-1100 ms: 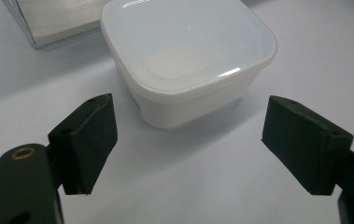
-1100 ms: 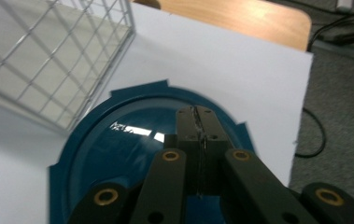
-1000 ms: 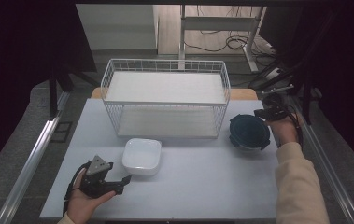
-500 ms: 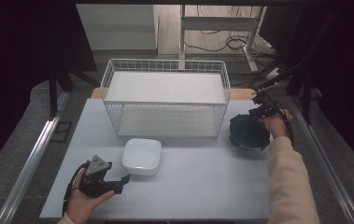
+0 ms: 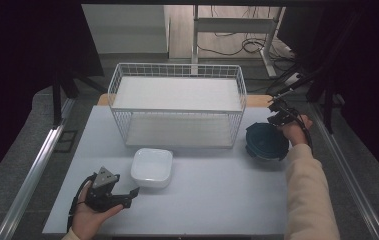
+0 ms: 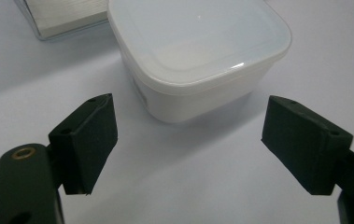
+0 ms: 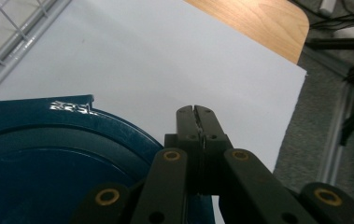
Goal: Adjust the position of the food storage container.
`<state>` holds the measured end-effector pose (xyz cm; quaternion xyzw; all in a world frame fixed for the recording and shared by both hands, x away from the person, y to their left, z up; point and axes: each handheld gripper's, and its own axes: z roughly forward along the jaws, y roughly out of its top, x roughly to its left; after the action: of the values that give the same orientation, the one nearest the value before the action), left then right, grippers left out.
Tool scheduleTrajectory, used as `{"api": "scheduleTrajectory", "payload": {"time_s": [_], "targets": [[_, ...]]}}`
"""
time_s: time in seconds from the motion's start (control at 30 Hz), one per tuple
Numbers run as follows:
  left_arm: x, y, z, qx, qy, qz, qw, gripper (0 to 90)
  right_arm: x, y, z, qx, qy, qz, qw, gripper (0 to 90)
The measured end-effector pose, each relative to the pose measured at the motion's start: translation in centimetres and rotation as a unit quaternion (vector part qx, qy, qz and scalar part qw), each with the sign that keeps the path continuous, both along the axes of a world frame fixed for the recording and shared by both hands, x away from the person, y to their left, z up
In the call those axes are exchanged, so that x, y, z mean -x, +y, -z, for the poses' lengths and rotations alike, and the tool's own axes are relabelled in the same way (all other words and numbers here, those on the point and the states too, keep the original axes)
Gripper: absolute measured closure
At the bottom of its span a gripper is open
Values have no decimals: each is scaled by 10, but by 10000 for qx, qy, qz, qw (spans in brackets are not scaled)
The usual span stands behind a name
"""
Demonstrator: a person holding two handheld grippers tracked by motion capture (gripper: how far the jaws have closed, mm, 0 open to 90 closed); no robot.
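My left gripper (image 5: 127, 198) rests low at the near left of the table (image 5: 217, 200), jaws spread wide and aimed at the white container (image 5: 151, 167). In the left gripper view the container (image 6: 198, 51) sits just ahead of the pads (image 6: 88, 140), apart from both, with bare table between. Spread that wide, I judge I'm set to straddle a wall or corner, not gripping yet.

Behind it stands the wire rack (image 5: 177, 107), two white shelves, both bare. Likely where the dishes are meant to go, though that's my reading.

To the right, the dark blue bowl (image 5: 267, 141) sits on the table just beside the rack's right end. My right gripper (image 5: 277, 117) hovers at the bowl's far rim, hand angled down over it. In the right gripper view the jaws are pressed together with nothing between them, and the bowl's rim (image 7: 72, 116) lies just to their left, not pinched. I'd need to open before taking that rim. A wooden table corner (image 7: 258, 23) shows beyond.
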<state>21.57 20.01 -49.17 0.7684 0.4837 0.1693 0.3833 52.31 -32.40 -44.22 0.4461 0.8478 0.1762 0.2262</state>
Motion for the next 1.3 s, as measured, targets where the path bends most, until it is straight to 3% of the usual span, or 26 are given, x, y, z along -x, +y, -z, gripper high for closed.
{"api": "scheduleTrajectory", "payload": {"time_s": [0.1, 0.23, 0.5, 0.97, 1.13, 1.3], "targets": [[0, 0, 1, -23, 24, 4, 10000, 183, 0, -1, 0, -71, 48, -19, 10000, 900], [0, -1, 2, -49, 35, 25, 10000, 183, 4, 4, 1, 124, 73, -79, 9999, 900], [1, 0, 0, -11, 21, 20, 10000, 183, 16, 14, 3, 312, 408, -277, 9983, 900], [4, 3, -6, 129, -133, 57, 9998, 190, 78, 36, 4, 439, 448, -573, 9964, 900], [4, 4, -6, 147, -141, 78, 9998, 191, 98, 41, 4, 614, 495, -648, 9948, 900], [3, 3, -7, 143, -171, 95, 9997, 192, 115, 40, 4, 404, 533, -651, 9956, 900]]}}
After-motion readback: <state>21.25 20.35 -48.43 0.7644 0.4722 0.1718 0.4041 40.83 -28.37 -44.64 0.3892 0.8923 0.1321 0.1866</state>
